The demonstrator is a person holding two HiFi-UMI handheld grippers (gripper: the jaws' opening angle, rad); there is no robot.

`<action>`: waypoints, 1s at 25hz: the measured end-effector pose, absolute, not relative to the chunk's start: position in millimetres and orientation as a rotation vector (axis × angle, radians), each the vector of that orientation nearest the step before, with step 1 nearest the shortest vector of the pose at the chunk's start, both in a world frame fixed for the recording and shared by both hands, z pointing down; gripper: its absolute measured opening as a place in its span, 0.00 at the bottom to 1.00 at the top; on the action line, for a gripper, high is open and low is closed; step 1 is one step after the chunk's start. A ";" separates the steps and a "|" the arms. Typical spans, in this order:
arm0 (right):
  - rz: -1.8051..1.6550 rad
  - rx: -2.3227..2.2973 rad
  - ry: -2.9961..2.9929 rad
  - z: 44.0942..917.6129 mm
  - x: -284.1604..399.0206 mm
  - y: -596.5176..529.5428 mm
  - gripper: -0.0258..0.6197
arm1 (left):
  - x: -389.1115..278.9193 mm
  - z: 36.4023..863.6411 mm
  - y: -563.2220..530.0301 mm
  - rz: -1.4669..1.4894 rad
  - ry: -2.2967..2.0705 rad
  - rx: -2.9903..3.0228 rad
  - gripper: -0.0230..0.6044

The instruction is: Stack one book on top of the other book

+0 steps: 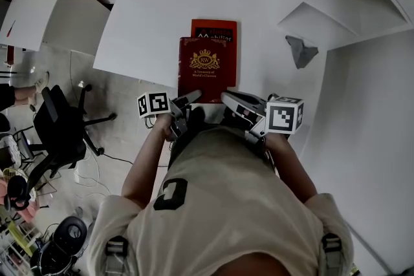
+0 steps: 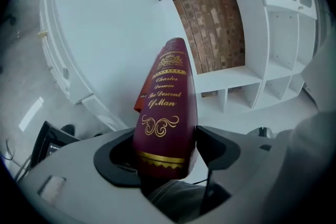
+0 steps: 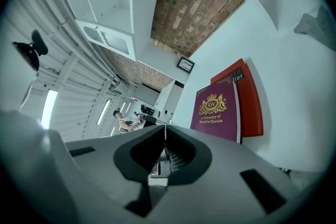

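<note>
Maroon book (image 1: 206, 69) lay on the red book (image 1: 231, 55), long axis pointing away from the person; left gripper (image 1: 192, 97) straddled its near end, jaws loosely apart; right gripper (image 1: 226, 97) beside it, closed, empty

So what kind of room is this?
Probably an office or workshop: a big white table, a black office chair beside it, and white shelves by a brick wall.
</note>
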State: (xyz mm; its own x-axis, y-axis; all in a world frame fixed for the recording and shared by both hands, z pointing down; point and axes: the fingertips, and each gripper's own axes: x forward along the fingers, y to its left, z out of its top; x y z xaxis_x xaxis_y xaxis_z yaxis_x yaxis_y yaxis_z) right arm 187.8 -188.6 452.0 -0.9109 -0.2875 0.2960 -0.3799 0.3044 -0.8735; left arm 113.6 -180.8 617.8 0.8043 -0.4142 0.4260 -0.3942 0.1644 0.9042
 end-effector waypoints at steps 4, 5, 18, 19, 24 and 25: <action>1.694 0.614 -2.471 451.4 186.4 -186.2 0.05 | 110.2 622.7 -182.0 0.006 -0.728 1.453 0.54; 1.701 0.609 -2.469 451.1 185.3 -185.3 0.05 | 108.8 622.8 -182.3 0.010 -0.740 1.456 0.54; 1.702 0.617 -2.490 447.3 188.6 -185.9 0.05 | 107.2 613.1 -191.2 0.075 -0.793 1.501 0.56; 1.696 0.626 -2.495 447.1 190.3 -187.3 0.05 | 109.0 612.1 -194.8 0.086 -0.798 1.510 0.56; 1.681 0.647 -2.509 445.9 197.9 -193.0 0.05 | 114.2 605.2 -212.9 0.163 -0.889 1.582 0.56; 1.682 0.654 -2.511 445.5 199.3 -193.9 0.05 | 115.1 604.2 -213.3 0.176 -0.900 1.590 0.56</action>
